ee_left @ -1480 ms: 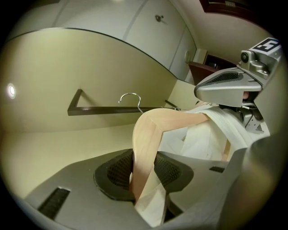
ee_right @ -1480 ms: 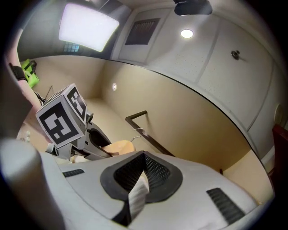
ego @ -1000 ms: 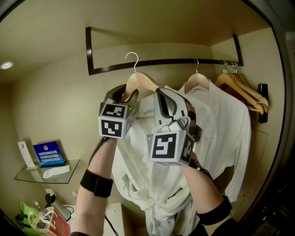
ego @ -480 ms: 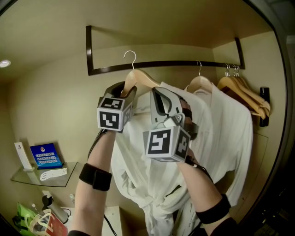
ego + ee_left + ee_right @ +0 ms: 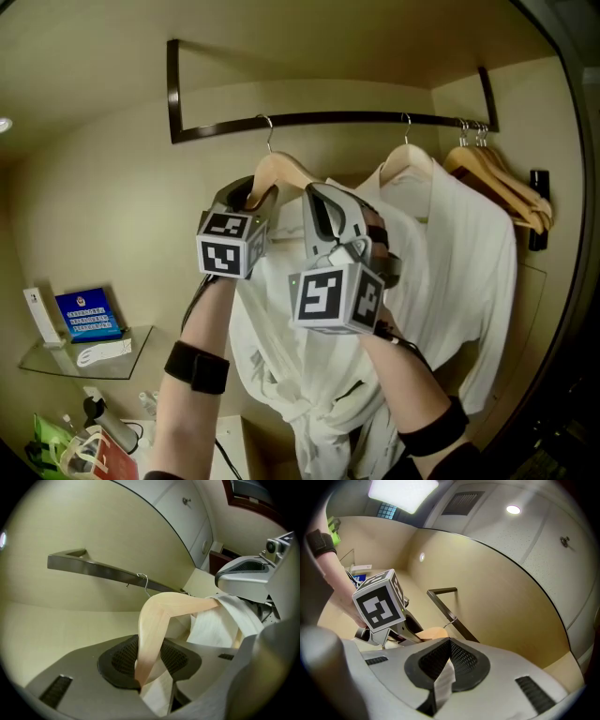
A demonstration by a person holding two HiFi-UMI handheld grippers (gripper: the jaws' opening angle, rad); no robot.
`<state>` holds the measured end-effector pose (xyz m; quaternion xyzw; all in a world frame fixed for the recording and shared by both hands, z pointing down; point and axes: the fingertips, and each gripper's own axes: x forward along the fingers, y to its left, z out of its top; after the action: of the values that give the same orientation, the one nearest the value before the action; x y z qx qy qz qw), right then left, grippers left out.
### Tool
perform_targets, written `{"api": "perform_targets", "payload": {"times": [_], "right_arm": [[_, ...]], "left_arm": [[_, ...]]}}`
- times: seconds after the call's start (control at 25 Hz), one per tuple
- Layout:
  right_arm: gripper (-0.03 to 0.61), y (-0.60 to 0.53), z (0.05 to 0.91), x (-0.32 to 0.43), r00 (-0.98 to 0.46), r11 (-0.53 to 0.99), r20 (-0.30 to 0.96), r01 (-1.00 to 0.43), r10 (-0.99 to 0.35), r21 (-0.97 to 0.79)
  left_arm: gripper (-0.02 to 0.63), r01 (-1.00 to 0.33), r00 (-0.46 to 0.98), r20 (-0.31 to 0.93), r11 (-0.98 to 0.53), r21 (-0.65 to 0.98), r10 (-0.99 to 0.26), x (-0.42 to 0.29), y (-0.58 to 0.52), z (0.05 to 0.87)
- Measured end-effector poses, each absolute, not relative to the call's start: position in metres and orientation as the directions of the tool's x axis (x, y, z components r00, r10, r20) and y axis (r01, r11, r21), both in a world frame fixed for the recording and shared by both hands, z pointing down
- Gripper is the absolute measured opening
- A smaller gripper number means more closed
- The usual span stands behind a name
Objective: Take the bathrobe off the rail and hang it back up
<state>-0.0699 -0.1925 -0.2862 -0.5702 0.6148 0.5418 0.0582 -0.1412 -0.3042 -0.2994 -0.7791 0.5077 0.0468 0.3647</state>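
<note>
**White robe, pale wood, dark rail**

The bathrobe [image 5: 319, 394] is plain white. The hanger [image 5: 281, 173] is pale blond wood, the rail [image 5: 356, 119] dark brown, the wall [image 5: 103, 206] beige. The left gripper [image 5: 251, 192] and right gripper [image 5: 337, 211] are grey, their cubes patterned in black-and-white squares. The sign [image 5: 84, 314] is blue.

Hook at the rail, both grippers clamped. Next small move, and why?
Probably ease the hanger down slightly so its hook seats on the rail before either gripper opens. The hook sits at rail level, but whether it bears weight is unclear; the left gripper clamps the hanger and the right gripper pinches the robe.
</note>
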Motion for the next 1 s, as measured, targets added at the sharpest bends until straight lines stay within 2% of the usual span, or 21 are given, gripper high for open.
{"api": "perform_targets", "payload": {"times": [0.56, 0.8, 1.0], "right_arm": [[0.023, -0.183, -0.264, -0.066, -0.321, -0.214, -0.668, -0.779, -0.671, 0.59], [0.023, -0.171, -0.217, -0.057, -0.342, -0.093, -0.603, -0.814, -0.72, 0.573], [0.023, -0.173, -0.14, -0.049, -0.388, 0.068, -0.495, -0.834, -0.777, 0.547]], "left_arm": [[0.147, -0.798, 0.453, -0.445, -0.129, -0.588, -0.773, -0.144, -0.271, -0.287], [0.146, -0.81, 0.454, -0.478, -0.124, -0.574, -0.752, -0.165, -0.216, -0.243], [0.076, -0.847, 0.394, -0.411, -0.151, -0.509, -0.822, -0.193, -0.189, -0.153]]}}
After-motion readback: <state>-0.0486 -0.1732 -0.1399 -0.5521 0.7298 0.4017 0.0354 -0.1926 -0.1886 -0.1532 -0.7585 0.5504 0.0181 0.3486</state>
